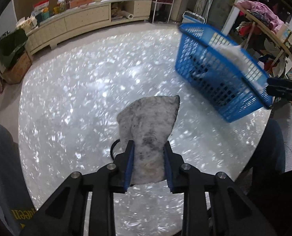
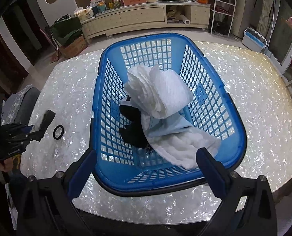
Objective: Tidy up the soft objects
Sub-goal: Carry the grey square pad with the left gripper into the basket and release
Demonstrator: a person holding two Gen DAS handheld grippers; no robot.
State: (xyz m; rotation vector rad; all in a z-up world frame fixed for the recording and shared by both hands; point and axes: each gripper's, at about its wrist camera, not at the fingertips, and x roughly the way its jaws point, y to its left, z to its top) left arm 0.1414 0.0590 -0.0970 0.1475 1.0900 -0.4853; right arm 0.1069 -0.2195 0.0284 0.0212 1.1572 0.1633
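My left gripper (image 1: 148, 147) is shut on a grey, smudged soft pad (image 1: 150, 122) and holds it above the pearly table (image 1: 77, 90), left of the blue basket (image 1: 214, 63). In the right wrist view the left gripper (image 2: 41, 125) shows at the far left with the pad. My right gripper (image 2: 146, 157) is open and empty over the near rim of the blue basket (image 2: 106, 90). The basket holds a rolled white cloth (image 2: 161, 90), a light blue cloth (image 2: 171, 126), a white fluffy piece (image 2: 187, 149) and a black soft item (image 2: 132, 125).
A black ring (image 2: 58, 132) lies on the table left of the basket; it shows behind the pad in the left wrist view (image 1: 114, 147). A cream cabinet (image 2: 146, 19) with clutter stands beyond the table. A chair with clothes (image 1: 264, 25) stands at the right.
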